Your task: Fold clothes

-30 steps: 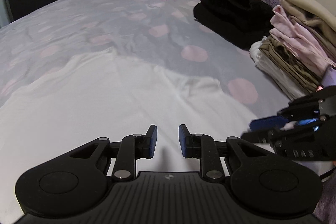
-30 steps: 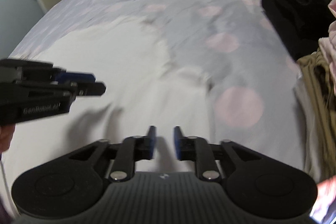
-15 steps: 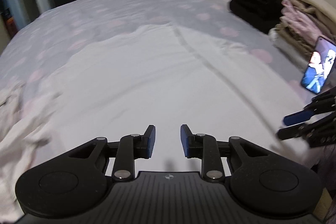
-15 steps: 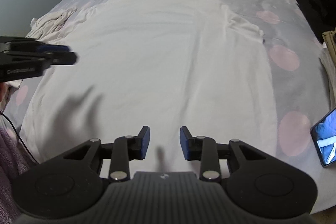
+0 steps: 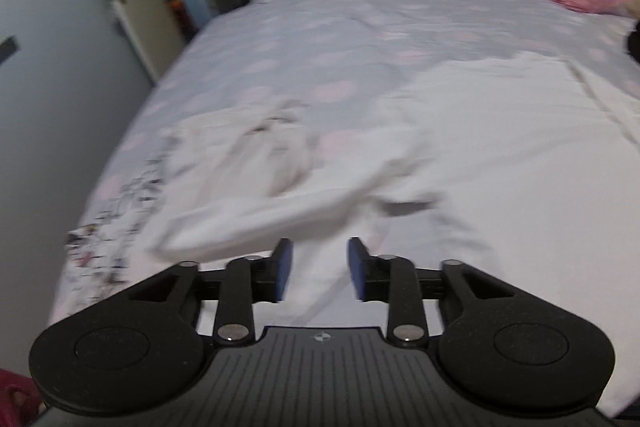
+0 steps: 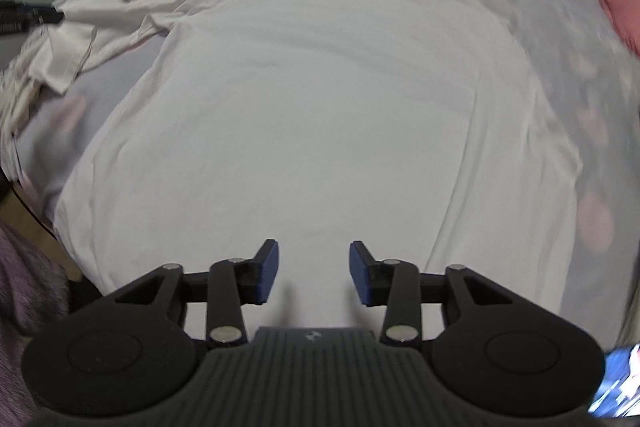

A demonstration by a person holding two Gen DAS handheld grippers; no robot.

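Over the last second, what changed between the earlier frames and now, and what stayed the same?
The left tool swung away from the folded stacks toward the garment's bunched sleeve at the left. The right tool pulled back over the spread white garment, jaws slightly wider. Nothing was gripped or released; both stay open, the garment still flat.

Left gripper (image 5: pixel 319 269), right gripper (image 6: pixel 313 273): jaws apart, empty.

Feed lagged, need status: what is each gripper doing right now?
Left gripper: open, holding nothing, over the white garment.
Right gripper: open, holding nothing.
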